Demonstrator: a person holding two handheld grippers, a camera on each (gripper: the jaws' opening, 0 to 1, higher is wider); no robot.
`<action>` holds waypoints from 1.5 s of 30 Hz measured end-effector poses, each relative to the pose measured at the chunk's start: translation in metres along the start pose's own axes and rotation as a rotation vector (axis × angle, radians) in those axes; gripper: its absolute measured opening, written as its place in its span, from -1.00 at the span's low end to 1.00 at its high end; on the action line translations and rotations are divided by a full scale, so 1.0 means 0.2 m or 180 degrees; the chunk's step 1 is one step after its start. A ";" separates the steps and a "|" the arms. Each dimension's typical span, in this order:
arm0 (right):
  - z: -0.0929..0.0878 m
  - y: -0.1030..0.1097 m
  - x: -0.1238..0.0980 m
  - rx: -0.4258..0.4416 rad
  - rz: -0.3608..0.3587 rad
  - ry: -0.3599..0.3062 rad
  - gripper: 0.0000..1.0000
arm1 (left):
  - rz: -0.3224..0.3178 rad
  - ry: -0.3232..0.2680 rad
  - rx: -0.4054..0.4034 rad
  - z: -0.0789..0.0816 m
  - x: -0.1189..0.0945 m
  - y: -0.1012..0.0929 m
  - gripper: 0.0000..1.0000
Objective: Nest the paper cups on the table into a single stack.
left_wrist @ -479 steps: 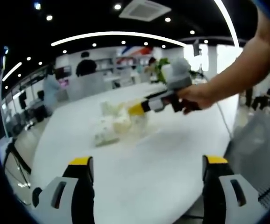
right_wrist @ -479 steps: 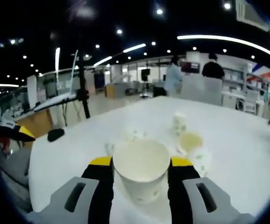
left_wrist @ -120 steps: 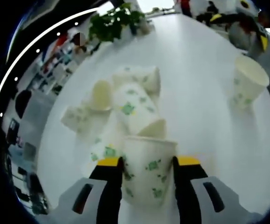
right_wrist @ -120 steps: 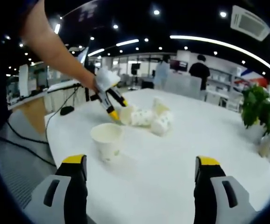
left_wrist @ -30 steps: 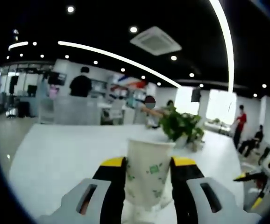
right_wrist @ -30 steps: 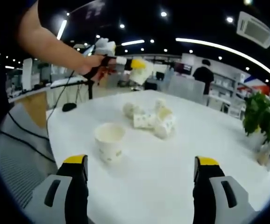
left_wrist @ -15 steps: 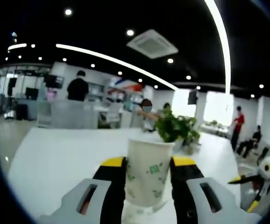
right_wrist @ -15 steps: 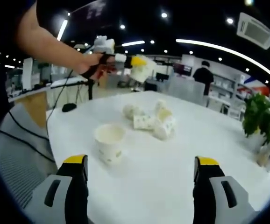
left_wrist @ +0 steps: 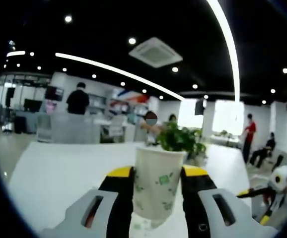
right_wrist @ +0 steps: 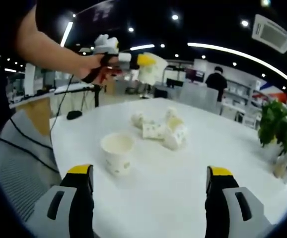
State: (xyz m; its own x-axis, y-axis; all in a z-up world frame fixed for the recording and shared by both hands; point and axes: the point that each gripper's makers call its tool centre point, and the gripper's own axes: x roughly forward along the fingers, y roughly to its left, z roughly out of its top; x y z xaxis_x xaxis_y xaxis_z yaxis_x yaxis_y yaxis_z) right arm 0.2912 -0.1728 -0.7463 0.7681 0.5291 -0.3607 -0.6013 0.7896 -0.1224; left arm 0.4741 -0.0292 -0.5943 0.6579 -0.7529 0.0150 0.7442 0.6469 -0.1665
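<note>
Left gripper (left_wrist: pixel 157 173) grips a paper cup (left_wrist: pixel 157 181) upright, mouth up, held high in the air. The upright cup (right_wrist: pixel 116 152) on the table (right_wrist: pixel 193 163) stands below it and to the front. Right gripper (right_wrist: pixel 150 173) is open, w/ nothing between jaws. Other cups (right_wrist: pixel 162 128) lie behind the upright cup.

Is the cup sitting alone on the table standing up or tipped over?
Standing up. The lone cup rests on its base on the table, open mouth facing upward.
</note>
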 end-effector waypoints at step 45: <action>0.00 0.02 -0.01 0.0004 0.0039 -0.0020 0.85 | -0.0286 -0.0174 -0.0130 -0.13 -0.19 -0.42 -0.32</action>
State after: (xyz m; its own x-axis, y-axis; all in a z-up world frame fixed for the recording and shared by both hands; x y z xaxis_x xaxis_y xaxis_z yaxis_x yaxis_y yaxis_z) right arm 0.2873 -0.1700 -0.7456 0.7620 0.5407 -0.3563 -0.6105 0.7833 -0.1169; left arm 0.3833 -0.0569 -0.6059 0.5950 -0.7992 0.0854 0.7958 0.5708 -0.2022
